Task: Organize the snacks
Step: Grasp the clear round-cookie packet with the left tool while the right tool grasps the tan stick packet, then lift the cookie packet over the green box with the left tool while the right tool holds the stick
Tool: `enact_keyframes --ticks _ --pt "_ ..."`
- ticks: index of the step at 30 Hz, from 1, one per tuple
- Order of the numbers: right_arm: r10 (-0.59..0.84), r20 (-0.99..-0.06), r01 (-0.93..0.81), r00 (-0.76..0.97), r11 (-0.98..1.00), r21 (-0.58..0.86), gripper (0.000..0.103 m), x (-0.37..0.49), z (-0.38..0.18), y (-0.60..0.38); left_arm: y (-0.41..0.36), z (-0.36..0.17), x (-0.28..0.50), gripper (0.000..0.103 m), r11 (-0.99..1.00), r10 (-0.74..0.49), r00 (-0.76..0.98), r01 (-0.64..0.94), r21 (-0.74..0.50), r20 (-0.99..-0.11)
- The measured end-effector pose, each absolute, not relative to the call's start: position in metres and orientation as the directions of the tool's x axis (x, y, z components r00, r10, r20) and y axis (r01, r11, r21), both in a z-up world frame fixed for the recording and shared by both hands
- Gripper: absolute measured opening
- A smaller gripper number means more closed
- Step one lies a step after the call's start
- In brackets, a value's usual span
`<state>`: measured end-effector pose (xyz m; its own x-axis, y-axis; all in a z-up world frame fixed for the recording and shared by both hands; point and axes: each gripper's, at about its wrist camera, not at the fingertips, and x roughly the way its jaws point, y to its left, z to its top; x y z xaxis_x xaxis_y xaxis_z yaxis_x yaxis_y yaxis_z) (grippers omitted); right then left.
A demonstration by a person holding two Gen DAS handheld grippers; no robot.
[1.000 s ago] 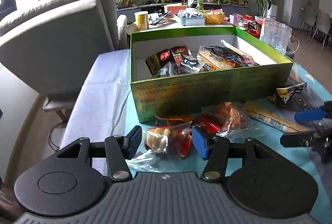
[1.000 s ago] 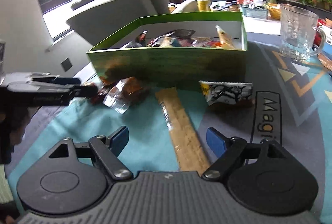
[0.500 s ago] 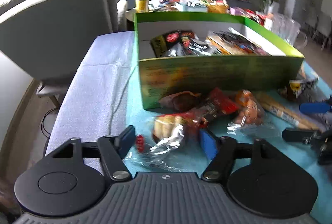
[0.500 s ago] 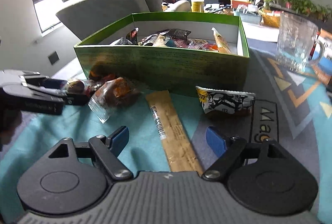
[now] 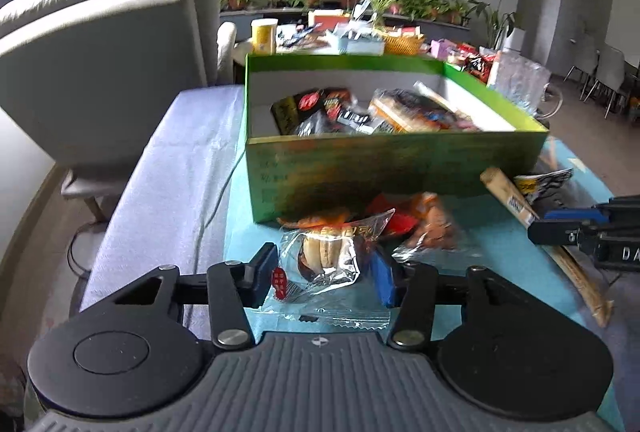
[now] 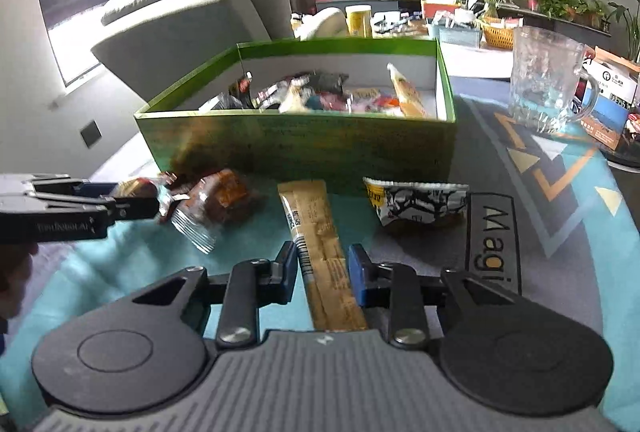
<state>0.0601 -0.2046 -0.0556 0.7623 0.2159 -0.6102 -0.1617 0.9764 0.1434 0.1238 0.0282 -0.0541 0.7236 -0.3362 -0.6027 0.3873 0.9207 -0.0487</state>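
The green box point(image 5: 392, 167) sits on the bench point(image 5: 168, 167), already part-filled with packets; it is the landmark here. In front of its near wall several snacks lie loose: a long tan stick pack point(image 6: 320, 252), a black-and-white packet point(image 6: 420, 205) to the right of that, and a brown snack in clear wrap point(image 6: 218, 199) to its left.

Over the last second both grippers have closed in. The right gripper point(image 6: 322, 270) was wide apart and clear of the stick pack; now its jaws have narrowed to either side of it, clenched on it or very nearly so. The left gripper point(image 5: 322, 270) now brackets a clear-wrapped biscuit pack point(image 5: 328, 258), the jaws touching the wrapper. Judged from this, two picks are under way together, with lifts into the box next.
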Motion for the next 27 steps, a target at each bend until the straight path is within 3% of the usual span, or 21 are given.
enact_keyframes --ticks 11,25,27 --pt "0.266 -0.463 -0.185 0.846 0.959 0.213 0.028 0.044 -0.011 -0.212 0.021 -0.011 0.108 0.047 0.91 -0.374 0.782 0.412 -0.036 -0.5" --pt "0.291 -0.356 -0.208 0.888 0.945 0.254 0.028 0.062 0.011 -0.218 0.01 0.02 0.126 0.047 0.911 -0.387 0.826 0.411 -0.031 -0.41" --pt "0.293 -0.347 -0.215 0.891 0.945 0.246 0.024 0.067 0.013 -0.216 0.006 0.021 0.13 0.047 0.91 -0.391 0.828 0.414 -0.031 -0.402"
